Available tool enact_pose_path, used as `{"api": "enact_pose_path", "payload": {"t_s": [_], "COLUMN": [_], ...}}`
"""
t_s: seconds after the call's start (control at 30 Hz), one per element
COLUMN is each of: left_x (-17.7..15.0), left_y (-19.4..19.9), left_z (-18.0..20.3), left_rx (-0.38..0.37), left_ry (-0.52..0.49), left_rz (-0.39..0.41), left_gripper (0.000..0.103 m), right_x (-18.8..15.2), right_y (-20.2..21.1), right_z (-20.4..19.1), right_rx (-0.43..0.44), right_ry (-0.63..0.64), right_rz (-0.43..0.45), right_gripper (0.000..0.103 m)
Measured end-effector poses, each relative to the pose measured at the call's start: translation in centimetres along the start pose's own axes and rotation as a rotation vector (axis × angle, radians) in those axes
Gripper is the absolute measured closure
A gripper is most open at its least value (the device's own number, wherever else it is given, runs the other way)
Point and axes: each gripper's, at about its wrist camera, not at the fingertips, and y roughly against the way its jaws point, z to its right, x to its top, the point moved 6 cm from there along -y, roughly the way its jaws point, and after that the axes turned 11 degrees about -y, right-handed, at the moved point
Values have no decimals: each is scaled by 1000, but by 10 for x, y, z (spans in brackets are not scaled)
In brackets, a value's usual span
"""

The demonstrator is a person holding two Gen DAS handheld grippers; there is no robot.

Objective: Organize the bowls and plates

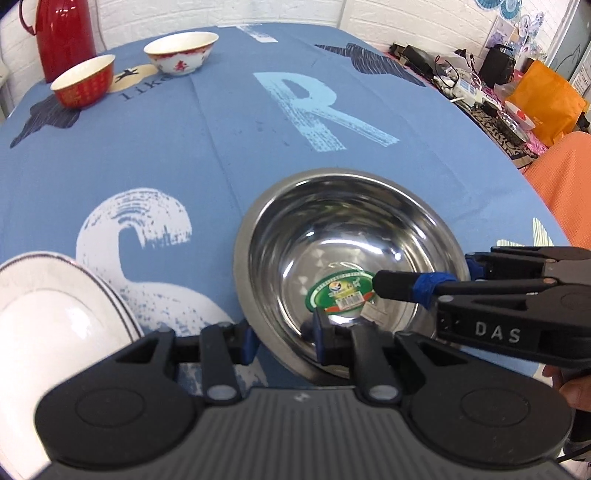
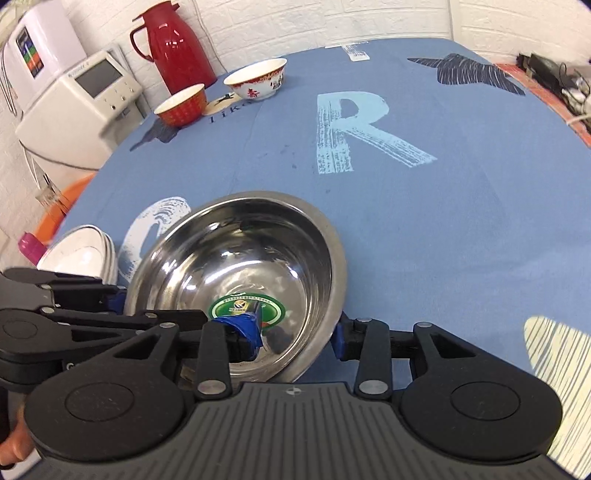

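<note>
Between the fingers of both tongs sits the steel bowl (image 1: 354, 266), upright on the blue-clothed table (image 1: 184, 155), a green sticker (image 1: 341, 290) on its floor. We see the left tongs (image 1: 284, 339) spread wide, one blue-padded finger outside the bowl's near rim and the other inside it; whether either pad touches the metal we cannot tell. We see the right tongs (image 2: 299, 334) likewise spread across the rim, the left finger inside the bowl over the sticker, the right finger just outside the wall. Neither pair is closed on anything. In the left wrist view the right tongs enter from the right side, one finger reaching into the bowl. To the left of the left tongs lies a white plate (image 1: 55, 325) with a dark rim line; the right wrist view shows it as a stack. Far ahead of both tongs stand a red bowl (image 1: 84, 82) and a white patterned bowl (image 1: 181, 51), near each other, with a red thermos jug (image 1: 62, 33) behind them.
</note>
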Motion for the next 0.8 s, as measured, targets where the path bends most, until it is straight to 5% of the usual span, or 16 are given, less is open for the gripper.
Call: {"api": "enact_pose_path", "payload": {"t_s": [0.2, 0.27, 0.3, 0.33, 0.5, 0.7, 0.8], "left_x": [6, 3, 3, 2, -1, 31, 60], "left_y": [-3, -3, -1, 1, 17, 62, 80], "left_z": [-5, -6, -7, -8, -22, -69, -112], "left_rx": [-23, -48, -61, -82, -96, -20, 67], "left_ry": [6, 10, 14, 25, 65, 106, 151], "left_rz": [2, -5, -6, -9, -44, 73, 154], "left_gripper": [88, 65, 31, 28, 28, 28, 28], "right_x": [10, 9, 10, 12, 34, 102, 148], "right_y": [-4, -4, -2, 0, 16, 51, 69], "right_z": [0, 3, 6, 10, 30, 14, -14], "right_rx": [5, 21, 29, 32, 1, -8, -82], "right_ry": [-4, -25, -51, -81, -165, -140, -31], "right_rz": [-9, -31, -31, -28, 20, 181, 294], "right_gripper": [80, 80, 80, 80, 80, 80, 79]}}
